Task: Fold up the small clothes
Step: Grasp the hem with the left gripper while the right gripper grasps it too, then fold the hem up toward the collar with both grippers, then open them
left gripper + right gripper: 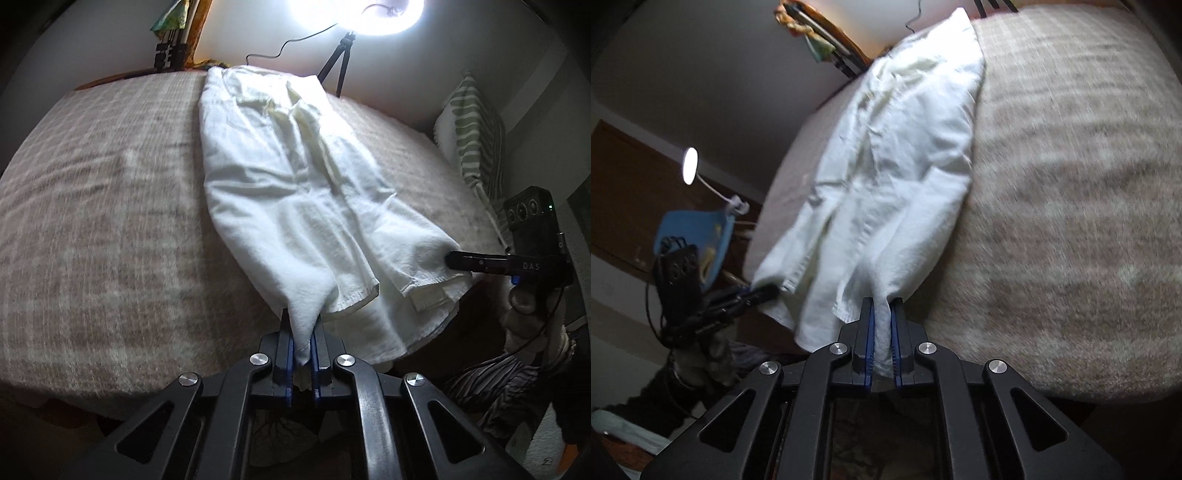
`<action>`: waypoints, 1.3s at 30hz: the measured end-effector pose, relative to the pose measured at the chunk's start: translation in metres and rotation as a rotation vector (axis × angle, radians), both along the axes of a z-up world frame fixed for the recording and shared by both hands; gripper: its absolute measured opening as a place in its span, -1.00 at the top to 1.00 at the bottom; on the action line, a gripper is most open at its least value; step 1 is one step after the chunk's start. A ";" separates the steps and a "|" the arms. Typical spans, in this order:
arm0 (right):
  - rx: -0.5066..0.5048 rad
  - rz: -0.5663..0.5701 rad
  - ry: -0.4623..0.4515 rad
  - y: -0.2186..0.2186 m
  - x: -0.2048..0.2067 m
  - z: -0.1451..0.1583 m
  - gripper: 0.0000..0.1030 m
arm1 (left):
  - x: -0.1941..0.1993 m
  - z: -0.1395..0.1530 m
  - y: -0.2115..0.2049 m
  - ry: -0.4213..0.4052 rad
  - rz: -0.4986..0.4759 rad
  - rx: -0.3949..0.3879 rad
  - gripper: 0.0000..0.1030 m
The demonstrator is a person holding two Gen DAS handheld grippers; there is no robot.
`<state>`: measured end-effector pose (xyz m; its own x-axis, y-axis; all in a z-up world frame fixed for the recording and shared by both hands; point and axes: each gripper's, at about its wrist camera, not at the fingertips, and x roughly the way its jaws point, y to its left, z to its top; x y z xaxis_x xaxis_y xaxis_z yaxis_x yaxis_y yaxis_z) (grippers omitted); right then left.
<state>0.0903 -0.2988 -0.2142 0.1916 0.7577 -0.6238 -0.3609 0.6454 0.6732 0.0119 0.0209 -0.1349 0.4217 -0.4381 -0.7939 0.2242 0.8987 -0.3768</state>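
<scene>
A white garment [295, 192] lies stretched lengthwise across a bed with a pink and cream plaid blanket [103, 206]. My left gripper [303, 325] is shut on its near left hem corner. My right gripper [452, 260] shows at the right of the left wrist view, shut on the other hem corner. In the right wrist view the garment [897, 162] runs away from my right gripper [882, 314], which pinches its edge. The left gripper [764, 293] shows at the left, clamped on the far hem corner.
A bright ring light on a tripod [340, 62] stands behind the bed. A striped pillow [472, 136] sits at the right. A small lamp [690, 166] and a blue chair [701, 236] stand beside the bed.
</scene>
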 end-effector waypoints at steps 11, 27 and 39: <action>0.106 -0.084 -0.049 -0.003 0.040 0.037 0.89 | 0.052 0.044 -0.002 -0.081 -0.006 -0.029 0.93; 0.018 -0.202 0.016 0.027 0.169 0.024 0.89 | 0.192 0.018 0.015 -0.029 0.026 0.009 0.85; 0.130 -0.273 0.055 -0.007 0.196 0.026 0.13 | 0.206 0.028 0.063 -0.077 0.118 -0.083 0.13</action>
<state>0.2864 -0.3054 -0.1884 0.3679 0.7568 -0.5403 -0.1463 0.6209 0.7701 0.2182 0.0841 -0.1066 0.5321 -0.4448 -0.7205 0.1501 0.8870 -0.4367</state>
